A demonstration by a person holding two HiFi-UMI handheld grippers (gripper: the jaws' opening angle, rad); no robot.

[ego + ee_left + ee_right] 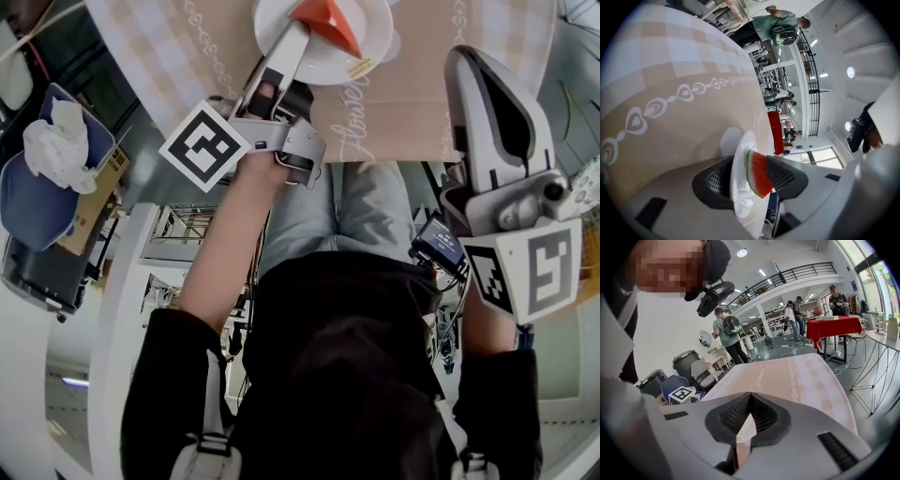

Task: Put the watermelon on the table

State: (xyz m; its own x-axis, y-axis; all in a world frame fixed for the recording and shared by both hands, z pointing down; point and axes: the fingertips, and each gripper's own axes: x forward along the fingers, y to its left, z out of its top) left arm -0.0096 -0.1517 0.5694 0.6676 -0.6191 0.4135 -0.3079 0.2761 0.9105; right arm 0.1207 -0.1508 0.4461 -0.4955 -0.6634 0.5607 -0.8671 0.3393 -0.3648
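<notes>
Top of the head view: the watermelon (330, 17) slice sits on a white plate (375, 42) on the checked table (403, 112). The left gripper (751, 180) stands half open, with the plate's rim and the slice between its jaws. The right gripper (747, 398), at right, is closed on nothing, clear of the plate. A blue chair (33, 202) holding a crumpled cloth (56, 141) stands at upper left.
</notes>
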